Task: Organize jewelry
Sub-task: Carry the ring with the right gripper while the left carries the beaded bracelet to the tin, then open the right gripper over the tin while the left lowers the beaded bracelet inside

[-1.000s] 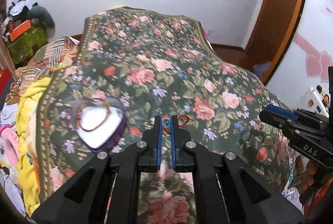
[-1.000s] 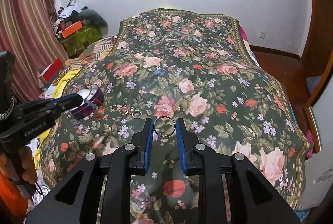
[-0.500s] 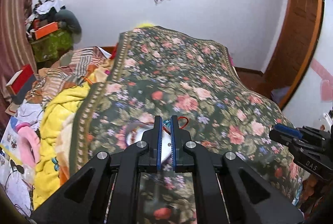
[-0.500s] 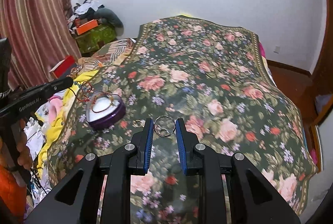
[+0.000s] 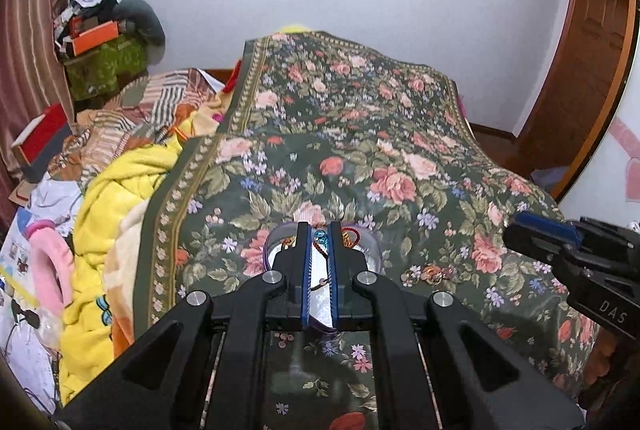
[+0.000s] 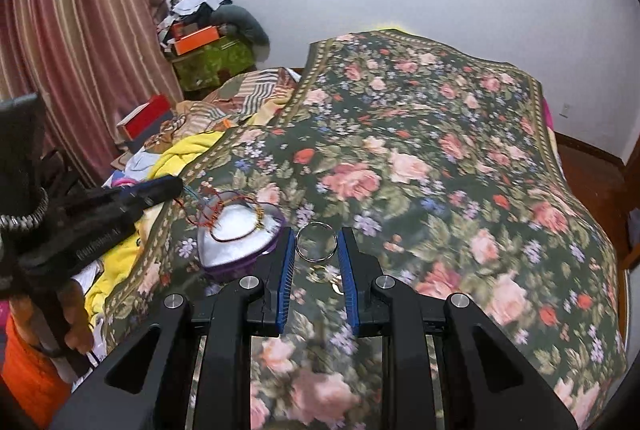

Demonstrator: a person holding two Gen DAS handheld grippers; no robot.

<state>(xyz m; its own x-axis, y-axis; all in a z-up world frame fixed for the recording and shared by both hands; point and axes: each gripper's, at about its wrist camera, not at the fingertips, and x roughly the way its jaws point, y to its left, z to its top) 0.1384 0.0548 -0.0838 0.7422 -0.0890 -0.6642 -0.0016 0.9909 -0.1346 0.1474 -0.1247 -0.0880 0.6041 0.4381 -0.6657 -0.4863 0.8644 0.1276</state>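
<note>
A heart-shaped purple box (image 6: 236, 244) with a white inside lies on the floral bedspread (image 6: 420, 158), and a thin beaded bracelet rests in it. My left gripper (image 5: 319, 232) is shut on a red cord bracelet (image 5: 320, 242) with a turquoise bead and hangs right above the box (image 5: 273, 250). The right wrist view shows that cord (image 6: 204, 206) dangling from the left gripper (image 6: 168, 186) over the box's far edge. Just right of the box, my right gripper (image 6: 316, 236) is shut on a silver bangle (image 6: 316, 244).
Several small gold rings (image 6: 328, 276) lie on the bedspread under the right gripper, also seen as rings (image 5: 428, 273) right of the box. A yellow blanket (image 5: 120, 190) and piled clothes line the bed's left edge. A wooden door (image 5: 580, 70) stands at the right.
Both grippers have swung left. The left one, with the red cord, now hangs over the heart box. The right one has carried the bangle up beside the box.
</note>
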